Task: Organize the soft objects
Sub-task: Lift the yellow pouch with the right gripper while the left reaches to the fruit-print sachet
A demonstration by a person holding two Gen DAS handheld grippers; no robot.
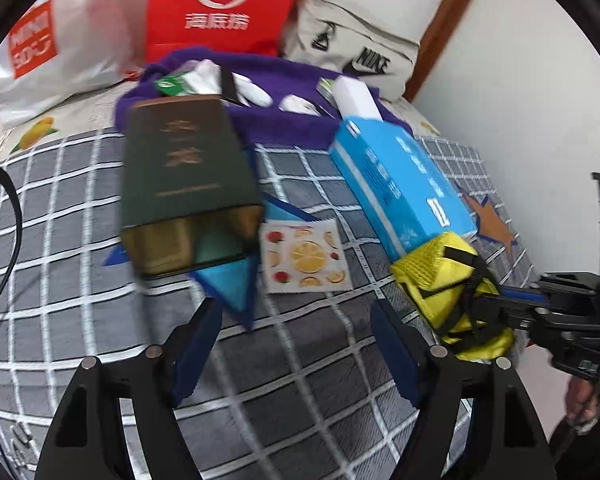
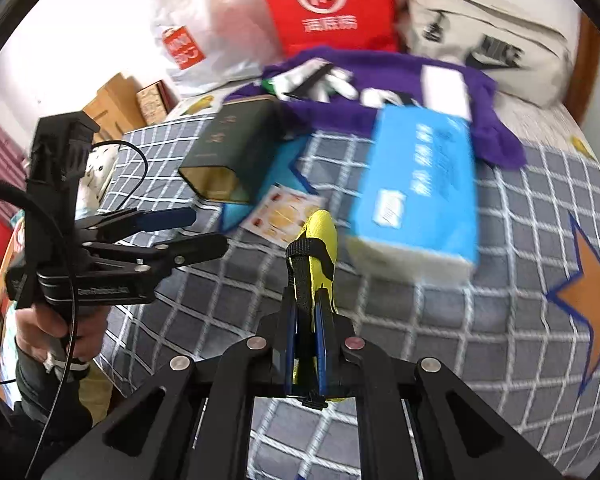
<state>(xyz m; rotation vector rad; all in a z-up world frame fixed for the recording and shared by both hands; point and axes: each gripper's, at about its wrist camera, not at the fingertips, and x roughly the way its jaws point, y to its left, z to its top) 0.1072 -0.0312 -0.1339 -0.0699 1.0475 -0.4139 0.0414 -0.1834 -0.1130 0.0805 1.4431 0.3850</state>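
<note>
A yellow mesh pouch with black straps (image 1: 444,284) lies on the grey checked bedspread (image 1: 300,400) against the near end of a blue box (image 1: 400,184). My right gripper (image 2: 306,316) is shut on the yellow pouch (image 2: 320,240); it also shows at the right in the left wrist view (image 1: 496,304). My left gripper (image 1: 296,328) is open and empty above the bedspread, in front of a fruit-print cloth (image 1: 306,256); it shows at the left in the right wrist view (image 2: 204,230). A purple fleece (image 1: 284,120) lies behind.
A dark green box (image 1: 188,168) lies on a blue cloth (image 1: 232,284). White items (image 1: 256,94) rest on the fleece. A white shopping bag (image 1: 60,48), red bag (image 1: 220,8) and grey Nike bag (image 1: 356,48) stand at the back. A wall (image 1: 520,100) is on the right.
</note>
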